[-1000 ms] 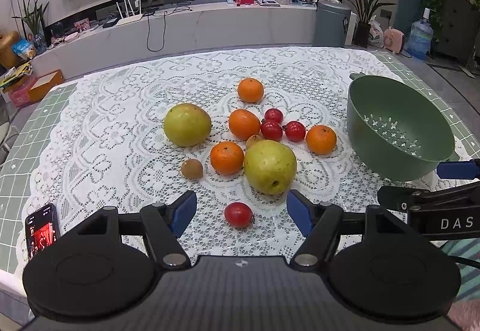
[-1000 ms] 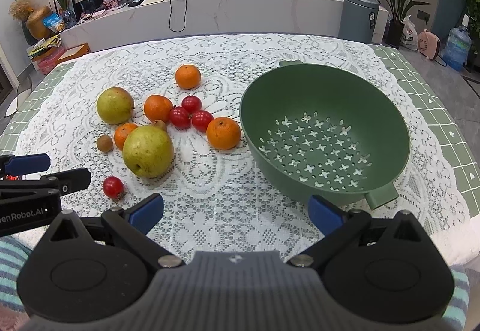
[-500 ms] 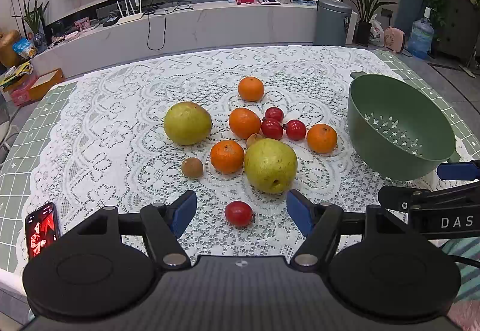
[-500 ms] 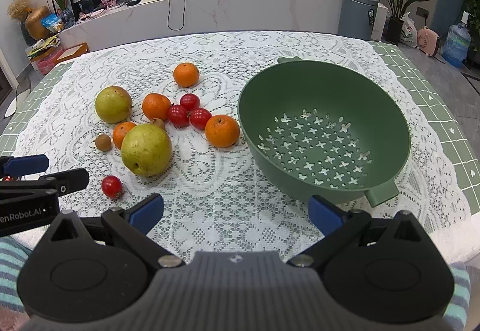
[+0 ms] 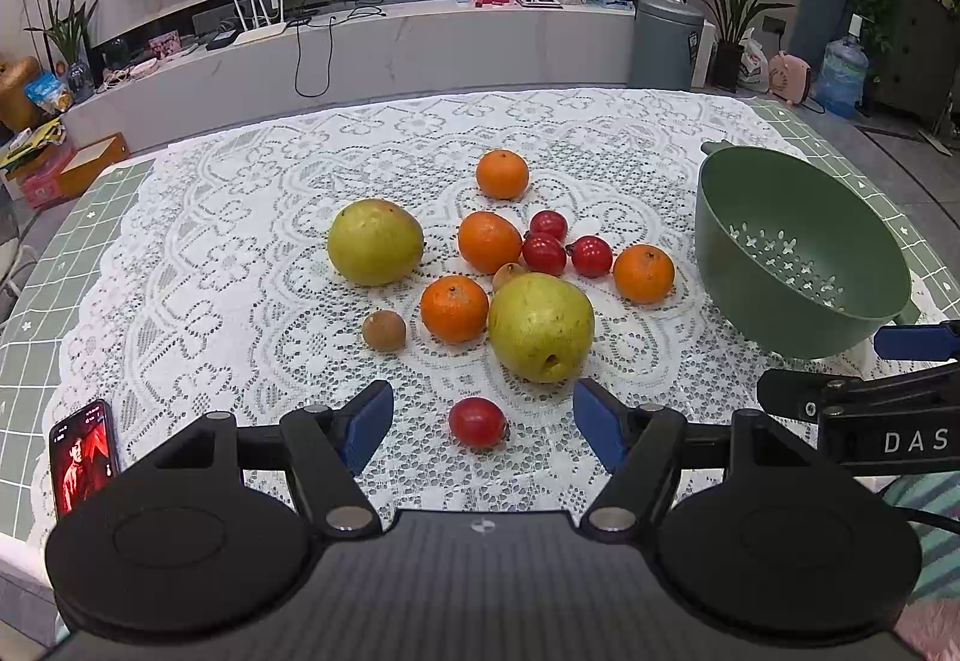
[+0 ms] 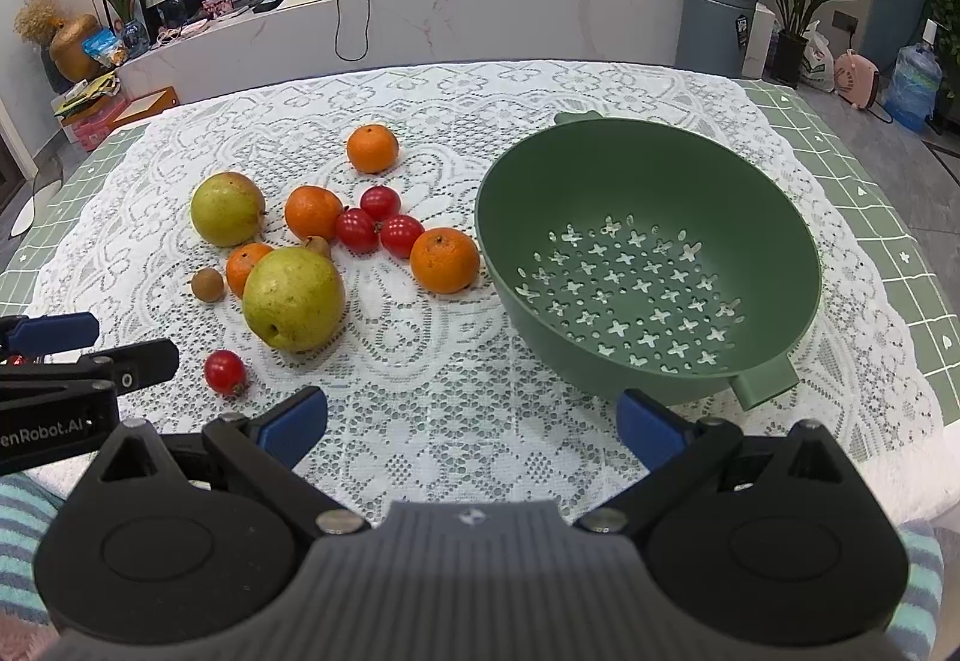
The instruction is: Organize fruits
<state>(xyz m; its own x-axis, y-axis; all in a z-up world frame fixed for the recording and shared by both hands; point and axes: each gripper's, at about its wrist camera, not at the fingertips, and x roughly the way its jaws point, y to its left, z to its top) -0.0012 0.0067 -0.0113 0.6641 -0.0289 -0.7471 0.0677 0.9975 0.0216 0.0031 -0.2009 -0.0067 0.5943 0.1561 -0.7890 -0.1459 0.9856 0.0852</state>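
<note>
A white lace tablecloth (image 5: 198, 265) covers the table. The left gripper (image 5: 480, 424) is spread with nothing in it, framing the lone cherry tomato (image 5: 477, 421). The right gripper (image 6: 471, 424) is spread and holds nothing, just short of the green colander (image 6: 780, 217), likely the destination. Oranges, pears and tomatoes cluster left of the colander.

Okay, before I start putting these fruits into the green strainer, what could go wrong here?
The lone red tomato nearest the open left tool is small and round, so it may roll away or get squashed in a pinch. The big green pear touches an orange; lifting it could set neighbours rolling. The green strainer sits tilted near the table edge, so dropped fruit might tip or shift it.
</note>
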